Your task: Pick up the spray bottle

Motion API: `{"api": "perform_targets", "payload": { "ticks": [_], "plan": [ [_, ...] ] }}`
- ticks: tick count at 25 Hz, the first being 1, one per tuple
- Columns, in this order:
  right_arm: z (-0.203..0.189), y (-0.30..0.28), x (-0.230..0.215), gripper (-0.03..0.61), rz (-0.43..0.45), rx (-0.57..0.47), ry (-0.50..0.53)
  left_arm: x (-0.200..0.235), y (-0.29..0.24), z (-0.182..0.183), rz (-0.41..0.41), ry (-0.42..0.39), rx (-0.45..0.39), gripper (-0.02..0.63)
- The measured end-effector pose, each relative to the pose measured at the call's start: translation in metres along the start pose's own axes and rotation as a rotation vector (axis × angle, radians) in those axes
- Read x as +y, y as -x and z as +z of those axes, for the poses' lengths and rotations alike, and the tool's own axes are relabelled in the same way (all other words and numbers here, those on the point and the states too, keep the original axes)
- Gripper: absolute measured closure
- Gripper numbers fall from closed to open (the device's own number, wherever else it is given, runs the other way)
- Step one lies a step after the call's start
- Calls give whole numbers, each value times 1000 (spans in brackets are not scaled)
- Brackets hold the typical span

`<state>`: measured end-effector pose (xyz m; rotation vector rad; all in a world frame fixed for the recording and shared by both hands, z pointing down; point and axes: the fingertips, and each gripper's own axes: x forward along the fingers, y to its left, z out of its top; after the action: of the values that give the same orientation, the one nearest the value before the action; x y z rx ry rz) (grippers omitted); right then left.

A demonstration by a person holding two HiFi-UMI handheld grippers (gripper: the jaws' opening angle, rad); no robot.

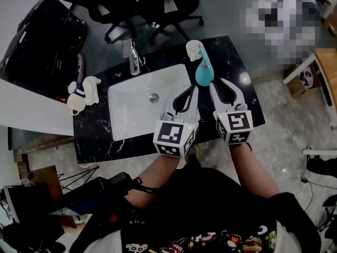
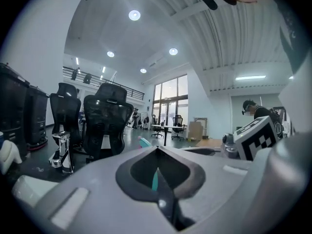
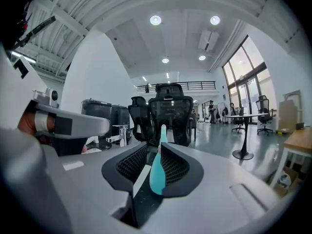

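Note:
A teal spray bottle [image 1: 204, 74] with a white and pink head stands upright on the black marble counter [image 1: 95, 136], at the back right of the sink. My left gripper [image 1: 195, 88] hovers over the sink's right end, just left of the bottle. Its jaws meet at the tips with nothing held, and in the left gripper view [image 2: 157, 151] only a teal sliver of the bottle [image 2: 154, 179] shows behind them. My right gripper [image 1: 218, 82] is just right of the bottle and narrowly open. Through its gap [image 3: 155, 147] the bottle [image 3: 156, 177] stands straight ahead.
A white sink [image 1: 126, 115] is set in the counter, with a chrome faucet [image 1: 133, 57] behind it. A white toy figure [image 1: 83, 93] sits at the counter's left end. Black office chairs [image 1: 131, 4] stand beyond, a dark cabinet [image 1: 47, 41] at left and a wooden table [image 1: 329, 67] at right.

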<state>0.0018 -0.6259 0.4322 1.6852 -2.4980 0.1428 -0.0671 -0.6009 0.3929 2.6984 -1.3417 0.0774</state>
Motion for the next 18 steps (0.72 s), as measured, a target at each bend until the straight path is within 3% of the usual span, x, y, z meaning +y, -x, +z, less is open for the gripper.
{"api": "perform_targets", "payload": {
  "ticks": [6,9,18],
  "plan": [
    [-24,-73,-13,450,-22,49,2,57,-40,-23,3,28,52,614],
    [-36,-103,-23,393,-41,71,13,78,-58,-33,2,35,75,614],
    [-34,-150,-26,359,-31,55,19,103,-77,-47,-3,69,92,614]
  ]
}}
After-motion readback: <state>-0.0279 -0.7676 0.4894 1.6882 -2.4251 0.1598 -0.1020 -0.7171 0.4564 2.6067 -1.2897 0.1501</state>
